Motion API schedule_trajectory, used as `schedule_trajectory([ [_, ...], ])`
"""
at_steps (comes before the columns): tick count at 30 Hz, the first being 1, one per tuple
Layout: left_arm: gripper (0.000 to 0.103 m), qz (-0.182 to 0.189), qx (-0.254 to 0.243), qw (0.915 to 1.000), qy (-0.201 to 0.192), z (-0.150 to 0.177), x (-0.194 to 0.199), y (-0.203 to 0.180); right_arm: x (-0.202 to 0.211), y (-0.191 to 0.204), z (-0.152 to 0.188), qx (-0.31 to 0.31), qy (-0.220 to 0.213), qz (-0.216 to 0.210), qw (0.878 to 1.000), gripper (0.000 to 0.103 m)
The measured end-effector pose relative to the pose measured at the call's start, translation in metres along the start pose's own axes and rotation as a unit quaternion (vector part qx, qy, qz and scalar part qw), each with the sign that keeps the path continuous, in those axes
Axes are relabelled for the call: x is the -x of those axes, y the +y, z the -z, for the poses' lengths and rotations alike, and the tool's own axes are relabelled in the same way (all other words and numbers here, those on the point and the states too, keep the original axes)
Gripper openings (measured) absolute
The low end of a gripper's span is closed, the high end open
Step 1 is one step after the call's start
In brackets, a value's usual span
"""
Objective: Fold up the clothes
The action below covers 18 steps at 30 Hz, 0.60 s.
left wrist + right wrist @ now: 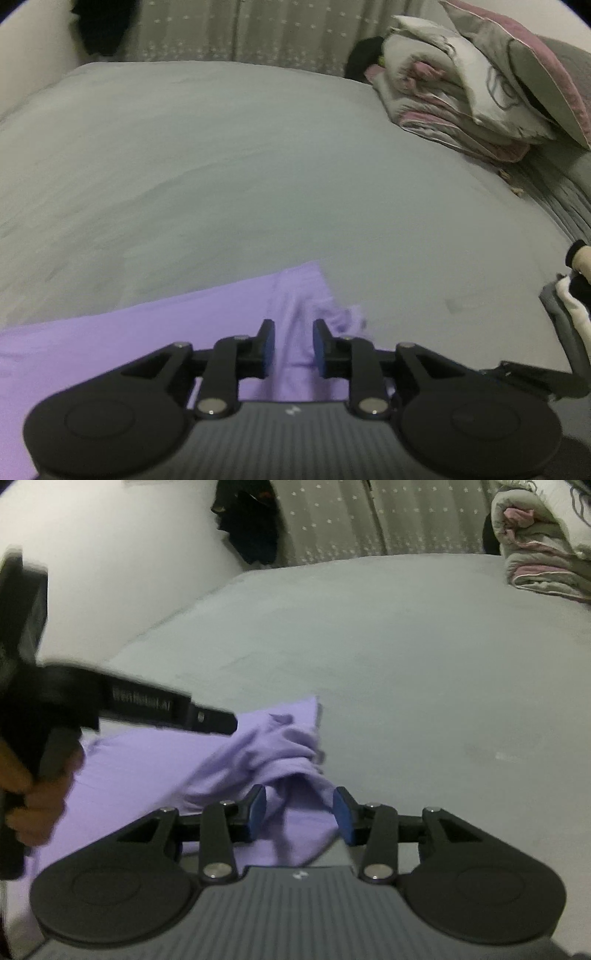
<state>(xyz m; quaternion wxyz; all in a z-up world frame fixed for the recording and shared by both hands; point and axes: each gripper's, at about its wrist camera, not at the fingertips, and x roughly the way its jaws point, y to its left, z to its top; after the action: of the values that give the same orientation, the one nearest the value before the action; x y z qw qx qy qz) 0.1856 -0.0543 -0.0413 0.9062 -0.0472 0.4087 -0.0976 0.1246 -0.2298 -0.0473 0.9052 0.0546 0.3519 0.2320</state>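
A lilac garment (147,332) lies on the grey bed sheet (258,166), flat on the left and bunched into folds at its right end (291,746). My left gripper (293,343) hovers over that bunched end with its jaws apart; cloth shows in the gap, but the blue pads (267,350) do not press on it. My right gripper (299,812) stands open over the same crumpled end, with a fold of cloth between its pads and loose. In the right wrist view the left tool's black body (147,701) reaches in from the left, held by a hand (37,794).
A pile of folded grey-and-pink quilts (443,99) and a pillow (535,66) sit at the bed's far right. Dark clothing (251,528) hangs at the wall beside a grey curtain (332,517). The bare sheet (406,664) stretches beyond the garment.
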Motion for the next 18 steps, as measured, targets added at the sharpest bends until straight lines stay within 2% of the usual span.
schedule_trajectory([
  [1, 0.030, 0.006, -0.006, 1.0000, 0.004, -0.003, -0.005, -0.004, -0.006, -0.001, 0.003, 0.002, 0.003, 0.008, 1.000, 0.039],
  [4, 0.033, 0.016, -0.026, 0.9994, 0.018, -0.013, -0.021, -0.014, -0.021, -0.003, 0.010, 0.013, 0.002, 0.041, 0.999, 0.012],
  [5, 0.033, 0.017, -0.035, 0.9989, 0.024, -0.017, -0.028, -0.018, -0.022, -0.004, 0.011, 0.020, -0.003, 0.051, 0.999, 0.006],
  [12, 0.033, -0.007, -0.108, 0.9912, 0.077, -0.033, -0.066, -0.045, -0.013, -0.012, 0.009, 0.013, -0.023, 0.052, 0.998, 0.004],
  [14, 0.029, -0.013, -0.119, 0.9890, 0.086, -0.034, -0.069, -0.050, -0.013, -0.014, 0.009, 0.010, -0.019, 0.051, 0.998, 0.006],
  [15, 0.024, -0.015, -0.124, 0.9882, 0.089, -0.034, -0.070, -0.052, -0.014, -0.015, 0.008, 0.009, -0.016, 0.051, 0.999, 0.007],
  [16, 0.018, -0.017, -0.128, 0.9875, 0.091, -0.034, -0.070, -0.053, -0.015, -0.015, 0.007, 0.008, -0.012, 0.048, 0.999, 0.015],
  [18, 0.007, -0.018, -0.134, 0.9862, 0.096, -0.032, -0.069, -0.054, -0.018, -0.014, 0.006, 0.007, -0.004, 0.048, 0.999, 0.018],
])
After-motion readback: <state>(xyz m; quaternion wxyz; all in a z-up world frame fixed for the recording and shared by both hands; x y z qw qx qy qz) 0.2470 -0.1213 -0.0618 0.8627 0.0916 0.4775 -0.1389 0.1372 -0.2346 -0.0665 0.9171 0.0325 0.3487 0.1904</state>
